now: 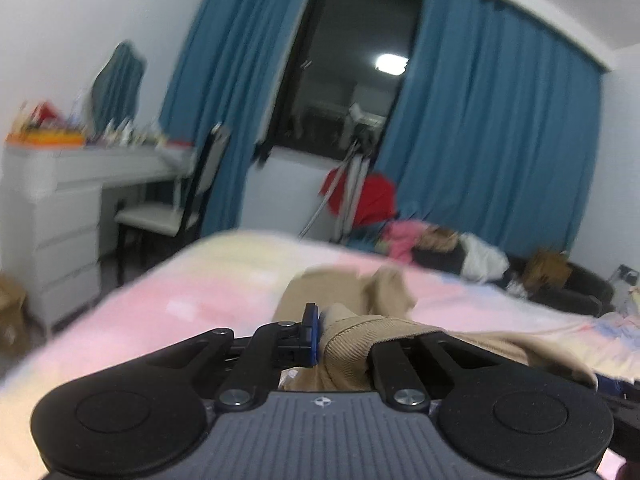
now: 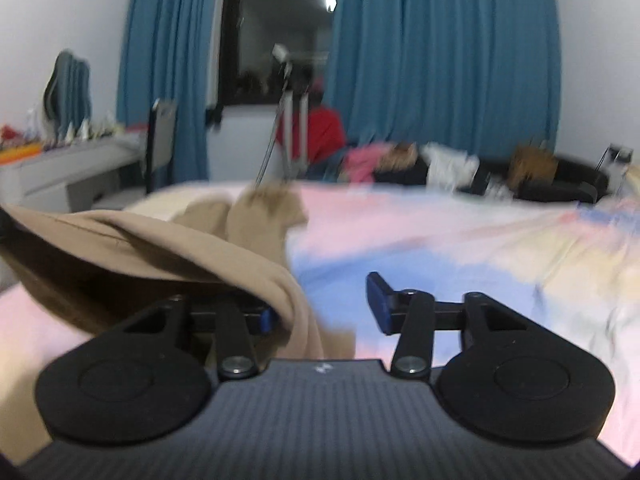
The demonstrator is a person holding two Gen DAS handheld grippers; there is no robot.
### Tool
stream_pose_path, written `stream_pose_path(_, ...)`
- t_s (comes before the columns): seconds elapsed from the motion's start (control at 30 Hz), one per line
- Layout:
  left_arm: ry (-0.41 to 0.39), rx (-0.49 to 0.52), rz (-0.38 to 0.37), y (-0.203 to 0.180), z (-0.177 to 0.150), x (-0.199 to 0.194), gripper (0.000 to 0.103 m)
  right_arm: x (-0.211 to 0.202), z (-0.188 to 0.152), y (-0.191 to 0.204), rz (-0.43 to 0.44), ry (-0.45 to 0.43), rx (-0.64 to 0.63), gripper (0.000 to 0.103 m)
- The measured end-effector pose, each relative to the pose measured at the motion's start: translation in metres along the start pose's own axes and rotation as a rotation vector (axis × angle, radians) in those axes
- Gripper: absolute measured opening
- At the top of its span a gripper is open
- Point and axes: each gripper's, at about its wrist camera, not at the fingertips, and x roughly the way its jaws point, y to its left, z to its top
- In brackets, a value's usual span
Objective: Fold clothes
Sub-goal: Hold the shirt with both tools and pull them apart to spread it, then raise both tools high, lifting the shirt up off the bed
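Observation:
A tan garment [image 1: 348, 292] lies on the pastel bedspread [image 1: 192, 292]. My left gripper [image 1: 340, 340] is shut on a bunched fold of it; the cloth drapes over the right finger and hides it. In the right wrist view the same garment [image 2: 168, 240] hangs lifted at the left and drapes over the left finger of my right gripper [image 2: 320, 304]. The right gripper's jaws stand wide apart; its blue right pad [image 2: 378, 300] is bare above the bedspread [image 2: 460, 248].
A pile of clothes [image 1: 432, 240] lies at the bed's far side, also in the right wrist view [image 2: 400, 160]. A white dresser [image 1: 52, 208] and chair [image 1: 168, 212] stand left. Blue curtains [image 1: 492, 120] frame a dark window. A tripod with red cloth [image 1: 360, 192] stands beyond the bed.

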Motion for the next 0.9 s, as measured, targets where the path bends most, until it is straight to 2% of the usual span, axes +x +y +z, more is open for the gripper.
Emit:
stream_pose_path(0.23, -0.217, 0.074, -0.067, -0.045, 0.138, -0.025, 0.005, -0.014, 0.131, -0.015, -0.063, -0.254, 0.044, 0.046)
stream_pose_path(0.33, -0.306, 0.099, -0.091, -0.063, 0.199, -0.039, 0.004, -0.041, 0.188, -0.019, -0.067, -0.368, 0.035, 0.047)
stream_pose_path(0.5, -0.419, 0.108, -0.115, -0.078, 0.286, -0.092, 0.005, -0.100, 0.269, -0.027, -0.035, -0.527, 0.024, 0.047)
stream_pose_path(0.7, -0.535, 0.143, -0.155, -0.089, 0.361, -0.167, 0.005, -0.182, 0.339, -0.044, 0.030, -0.676, 0.040, 0.047)
stream_pose_path(0.8, -0.551, 0.166, -0.174, -0.096, 0.379, -0.185, 0.005, -0.210, 0.358, -0.051, 0.058, -0.712, 0.053, 0.048)
stream_pose_path(0.9, -0.539, 0.173, -0.189, -0.098, 0.387, -0.189, 0.005, -0.217, 0.367, -0.057, 0.069, -0.706, 0.043, 0.048)
